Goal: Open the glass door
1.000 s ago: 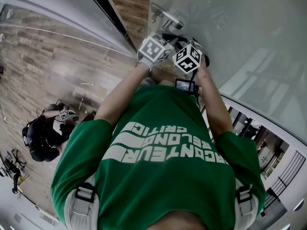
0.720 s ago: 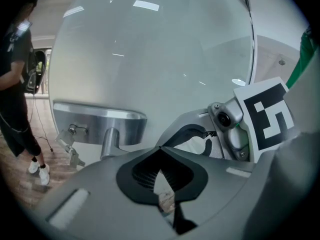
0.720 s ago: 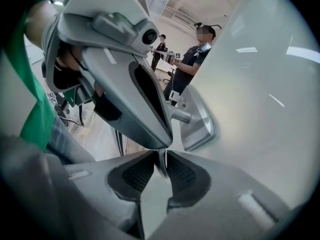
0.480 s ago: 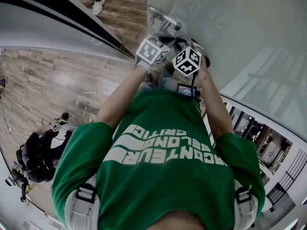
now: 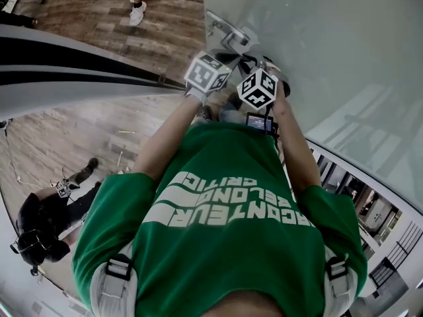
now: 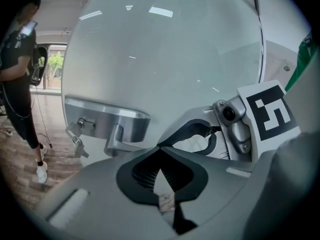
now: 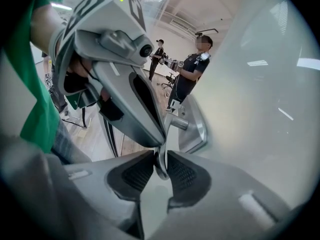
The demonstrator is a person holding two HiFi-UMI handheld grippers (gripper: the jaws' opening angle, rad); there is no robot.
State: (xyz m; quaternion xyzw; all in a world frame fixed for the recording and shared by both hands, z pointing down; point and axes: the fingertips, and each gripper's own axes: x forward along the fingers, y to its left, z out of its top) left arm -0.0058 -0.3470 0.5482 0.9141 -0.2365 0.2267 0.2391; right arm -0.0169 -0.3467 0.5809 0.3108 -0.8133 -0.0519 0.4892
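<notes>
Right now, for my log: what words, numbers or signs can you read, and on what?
"CRITIC", mirrored, on the green shirt.
"BELONG", mirrored, same shirt.
"...CONTEUR", mirrored, same shirt; its start is unclear.
No words on the marker cubes: black-and-white patterns only.

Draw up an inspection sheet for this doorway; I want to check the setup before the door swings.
Surface: wooden floor; no table in view.
Job's things: frosted glass door; its metal lever handle, with keys hanging from the lock.
Clutter: dark gear by a crouching person.
Grippers: right gripper shut on the lever's end; left gripper shut, empty, beside the handle.
Cables: thin lead beside a standing person.
Surroundings: grey panel with dark strips at the left.
</notes>
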